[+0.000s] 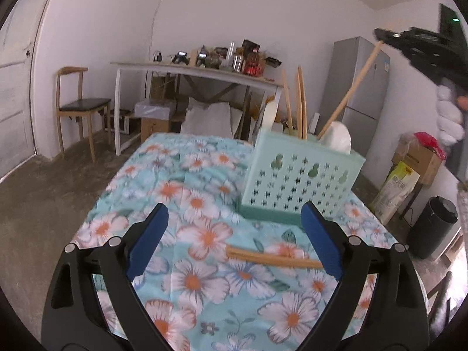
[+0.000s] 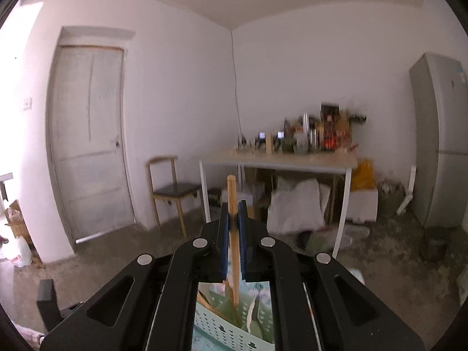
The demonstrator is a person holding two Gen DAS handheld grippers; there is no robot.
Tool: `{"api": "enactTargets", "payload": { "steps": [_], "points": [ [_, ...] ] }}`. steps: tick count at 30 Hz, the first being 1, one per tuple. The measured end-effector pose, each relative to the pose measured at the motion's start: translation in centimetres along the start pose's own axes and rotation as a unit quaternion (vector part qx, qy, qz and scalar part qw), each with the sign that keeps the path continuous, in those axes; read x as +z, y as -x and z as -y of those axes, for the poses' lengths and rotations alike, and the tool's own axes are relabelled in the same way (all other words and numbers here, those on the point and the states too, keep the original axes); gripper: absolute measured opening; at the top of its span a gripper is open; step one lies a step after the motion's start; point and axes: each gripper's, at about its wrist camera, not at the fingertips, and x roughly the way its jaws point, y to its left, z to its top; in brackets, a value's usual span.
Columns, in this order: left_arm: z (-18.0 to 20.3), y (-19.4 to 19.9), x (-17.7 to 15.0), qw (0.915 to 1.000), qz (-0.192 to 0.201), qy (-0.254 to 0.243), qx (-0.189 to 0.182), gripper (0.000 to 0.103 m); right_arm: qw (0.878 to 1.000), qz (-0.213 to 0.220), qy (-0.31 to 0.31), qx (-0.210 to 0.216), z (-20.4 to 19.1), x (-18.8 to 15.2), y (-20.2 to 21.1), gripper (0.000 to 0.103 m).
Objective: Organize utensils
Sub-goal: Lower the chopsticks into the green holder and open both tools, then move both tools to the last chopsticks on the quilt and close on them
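Observation:
A mint-green perforated utensil basket [image 1: 301, 180] stands on the floral tablecloth [image 1: 204, 199]. It holds several wooden chopsticks [image 1: 301, 103] and white spoons [image 1: 339, 140]. My right gripper [image 2: 233, 219] is shut on a wooden chopstick [image 2: 233, 234], held above the basket [image 2: 222, 327] with its lower end inside it. In the left wrist view the right gripper [image 1: 380, 36] shows at upper right with that chopstick [image 1: 351, 90] slanting down into the basket. My left gripper [image 1: 235, 219] is open and empty above a pair of chopsticks [image 1: 272, 259] lying on the cloth.
A white table [image 1: 193, 71] with clutter stands at the back, with a wooden chair [image 1: 79, 108] to its left. A grey fridge [image 1: 359, 93], cardboard boxes [image 1: 415, 161] and a black bin [image 1: 433, 228] are on the right. A door [image 2: 90, 143] is at the left.

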Motion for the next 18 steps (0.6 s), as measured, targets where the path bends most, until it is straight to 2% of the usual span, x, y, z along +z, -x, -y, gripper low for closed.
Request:
{"api": "enactTargets", "payload": {
  "steps": [4, 7, 8, 10, 18],
  "points": [
    [-0.2, -0.7, -0.7, 0.9999, -0.012, 0.001, -0.001, 0.089, 0.997, -0.064, -0.032, 0.005, 1.6, -1.6, -4.1, 0.007],
    [-0.3, -1.2, -1.1, 0.9997, -0.022, 0.012, -0.007, 0.089, 0.993, -0.108, -0.053, -0.006, 2.7, -2.9, -6.2, 0.009],
    [-0.3, -1.3, -1.2, 0.9996, -0.025, 0.014, -0.007, 0.089, 0.992, -0.112, -0.057, -0.015, 3.0, -3.1, -6.4, 0.020],
    [-0.3, -1.5, -1.4, 0.9995, -0.027, 0.016, -0.009, 0.089, 0.992, -0.103, -0.059, -0.031, 3.5, -3.3, -6.2, 0.039],
    [0.0, -1.4, -1.7, 0.9992, -0.034, 0.017, -0.013, 0.089, 0.997, -0.045, -0.038, -0.048, 2.9, -2.2, -1.5, 0.041]
  ]
}}
